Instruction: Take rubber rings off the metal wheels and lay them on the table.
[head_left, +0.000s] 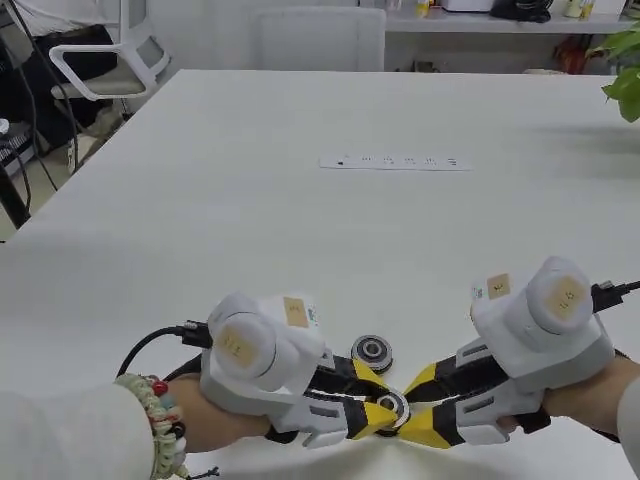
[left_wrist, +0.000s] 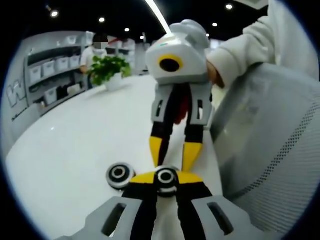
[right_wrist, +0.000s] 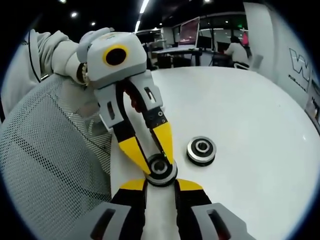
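Two grippers, one meeting point: the left gripper (head_left: 375, 412) comes in from the person's left with its yellow-tipped jaws clamped on one metal wheel (head_left: 391, 406), a tip pressed to each side of it, as the left gripper view shows with the wheel (left_wrist: 166, 177) sitting right between them. The right gripper (head_left: 412, 415) comes in from the opposite side onto that same wheel. In the right gripper view its own yellow tips sit just under the wheel (right_wrist: 161, 169) with a narrow gap between the jaws, and whether they actually pinch it cannot be told. The wheel is low over the white table (head_left: 300, 230), near the person's edge. Now the count: two wheels in all. The second wheel (head_left: 372, 352) lies flat on the table just beyond the grippers, apart from both, its dark rubber ring (right_wrist: 201, 161) around the rim. The held wheel shows a dark outer band too. Further out there is one white power strip (head_left: 395, 161) in the middle of the table and one green plant (head_left: 625, 80) at the far right edge
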